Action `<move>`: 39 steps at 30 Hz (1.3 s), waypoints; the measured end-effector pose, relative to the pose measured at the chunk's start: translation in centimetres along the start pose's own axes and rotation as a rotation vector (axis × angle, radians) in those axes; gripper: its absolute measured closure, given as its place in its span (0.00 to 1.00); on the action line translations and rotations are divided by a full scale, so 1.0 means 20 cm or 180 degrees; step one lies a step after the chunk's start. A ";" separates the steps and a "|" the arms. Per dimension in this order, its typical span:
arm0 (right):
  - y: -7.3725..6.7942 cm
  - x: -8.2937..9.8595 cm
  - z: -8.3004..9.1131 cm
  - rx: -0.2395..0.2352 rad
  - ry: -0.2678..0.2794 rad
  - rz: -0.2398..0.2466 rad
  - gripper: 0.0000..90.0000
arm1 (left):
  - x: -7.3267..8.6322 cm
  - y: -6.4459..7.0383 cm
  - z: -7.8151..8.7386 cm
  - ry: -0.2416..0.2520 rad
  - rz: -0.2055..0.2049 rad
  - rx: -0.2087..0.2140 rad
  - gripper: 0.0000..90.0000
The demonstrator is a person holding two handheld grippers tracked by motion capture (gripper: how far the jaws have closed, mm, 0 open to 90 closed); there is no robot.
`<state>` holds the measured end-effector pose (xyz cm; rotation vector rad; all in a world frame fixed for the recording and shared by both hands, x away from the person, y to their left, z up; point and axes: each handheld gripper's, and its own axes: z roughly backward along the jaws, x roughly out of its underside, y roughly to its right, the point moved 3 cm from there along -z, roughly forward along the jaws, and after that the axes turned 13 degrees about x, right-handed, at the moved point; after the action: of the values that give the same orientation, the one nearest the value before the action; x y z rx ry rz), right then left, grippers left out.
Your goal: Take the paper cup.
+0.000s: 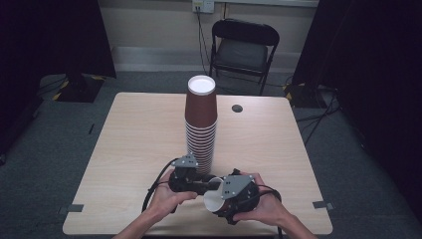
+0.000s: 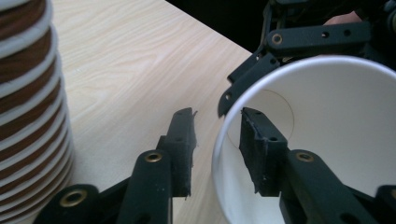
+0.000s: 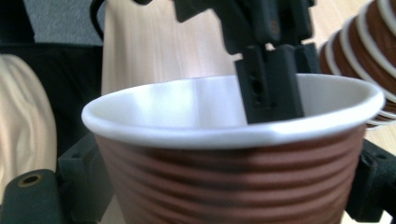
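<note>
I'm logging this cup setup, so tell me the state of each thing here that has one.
Single brown ribbed paper cup: tipped sideways, held off the table, empty.
Tall stack of brown paper cups: upright, nested.
Left gripper: open, jaws straddling the cup's rim.
Right gripper: shut on the cup's body.
Black folding chair: unfolded, empty.

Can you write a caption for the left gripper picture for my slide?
Left gripper straddles the rim of a white-lined brown paper cup, one jaw inside, beside a tall stack of brown paper cups.
</note>
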<state>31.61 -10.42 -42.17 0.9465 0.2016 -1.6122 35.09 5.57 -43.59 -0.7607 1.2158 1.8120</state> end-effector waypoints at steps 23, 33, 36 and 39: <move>0.05 0.08 0.02 0.0183 0.0148 -0.0414 0.11 | 0.02 0.01 0.06 0.0212 -0.0358 -0.0538 0.35; 0.08 0.09 0.02 0.0231 0.0243 -0.0603 0.12 | 0.04 0.02 0.10 0.0274 -0.0529 -0.0660 0.32; 0.09 0.09 0.02 0.0239 0.0263 -0.0659 0.12 | 0.06 0.02 0.12 0.0283 -0.0552 -0.0688 0.31; 0.09 0.10 0.03 0.0245 0.0286 -0.0711 0.12 | 0.07 0.02 0.14 0.0279 -0.0565 -0.0719 0.31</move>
<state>33.08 -12.74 -42.49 1.0874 0.3186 -1.7933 33.95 8.44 -43.53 -1.0517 0.9737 1.8017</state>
